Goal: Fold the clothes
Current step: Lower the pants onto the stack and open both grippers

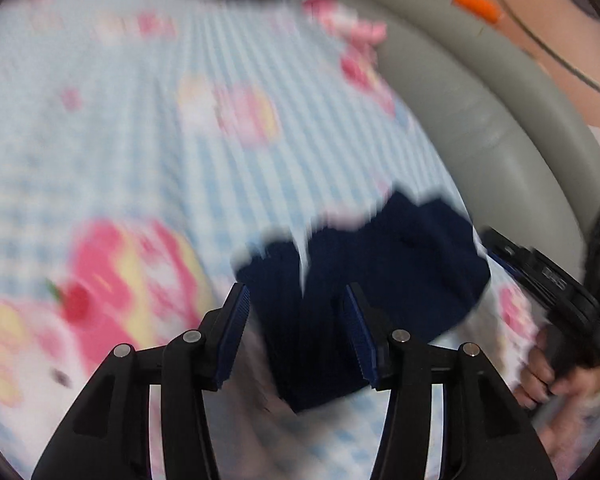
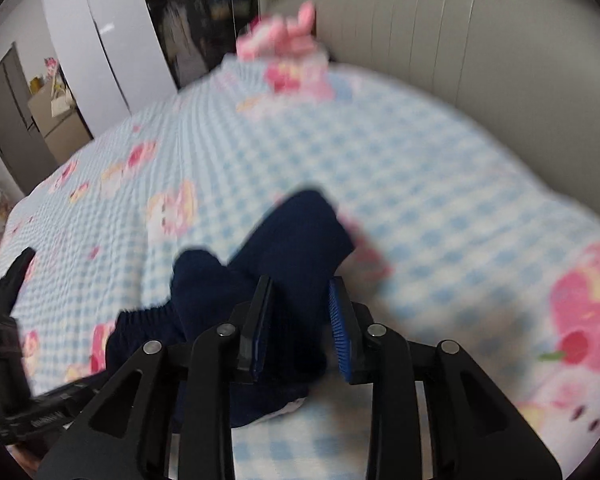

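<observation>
A dark navy garment (image 1: 364, 280) lies bunched on the bed's bedspread (image 1: 148, 120) — a pale blue check printed with pink cartoon figures. Both views are blurred, so what kind of garment it is cannot be told; in the right wrist view it shows two rounded lobes and a ribbed edge on its left side.

The left gripper (image 1: 300, 332) hangs over the near part of the garment, its jaws standing well apart. The navy cloth shows in the gap between them, and the blue pads do not press on it.

The right gripper (image 2: 300, 328) also points down at the garment (image 2: 260, 264), at its near edge. Its jaws stand narrower yet parted, with navy cloth seen between them; the right pad has clear space beside it, and whether the left pad touches the cloth cannot be told.

Beyond the garment, a grey padded headboard (image 2: 440, 24) curves along the far side of the bed. A pink plush toy (image 2: 284, 40) sits at the bed's far edge, close to the headboard. Right of the garment in the left wrist view, a hand (image 1: 548, 376) grips a black handle.
</observation>
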Demonstrator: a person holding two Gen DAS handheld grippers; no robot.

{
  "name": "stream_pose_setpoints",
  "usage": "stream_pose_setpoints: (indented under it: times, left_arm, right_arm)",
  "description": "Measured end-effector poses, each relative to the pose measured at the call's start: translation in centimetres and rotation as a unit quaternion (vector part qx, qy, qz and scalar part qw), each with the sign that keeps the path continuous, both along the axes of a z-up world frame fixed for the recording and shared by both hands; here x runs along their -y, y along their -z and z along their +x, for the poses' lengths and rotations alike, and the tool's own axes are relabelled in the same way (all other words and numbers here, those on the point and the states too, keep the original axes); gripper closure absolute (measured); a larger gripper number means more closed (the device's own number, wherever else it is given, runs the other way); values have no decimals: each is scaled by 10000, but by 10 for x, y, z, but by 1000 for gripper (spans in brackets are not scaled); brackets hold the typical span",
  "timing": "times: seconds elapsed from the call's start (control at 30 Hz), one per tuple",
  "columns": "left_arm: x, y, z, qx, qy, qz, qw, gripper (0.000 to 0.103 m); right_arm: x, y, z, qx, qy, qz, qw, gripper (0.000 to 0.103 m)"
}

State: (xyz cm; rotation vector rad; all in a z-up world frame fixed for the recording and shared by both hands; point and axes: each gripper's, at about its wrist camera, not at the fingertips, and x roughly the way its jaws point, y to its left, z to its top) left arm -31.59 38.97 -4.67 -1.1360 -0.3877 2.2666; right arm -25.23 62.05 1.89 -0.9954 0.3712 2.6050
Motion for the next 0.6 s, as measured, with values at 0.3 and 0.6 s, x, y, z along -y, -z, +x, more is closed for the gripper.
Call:
stream_pose_setpoints:
  times: [0.3,0.6]
  left_arm:
    - [-52,7,2,-105,963,-458,9942,52]
    - [-70,56,-8,625,1149,-686,9890,53]
  right_arm:
    - [56,37,-31,581,-1187,368,9905,68]
    - [28,76,-28,741,-1043,5,9918,76]
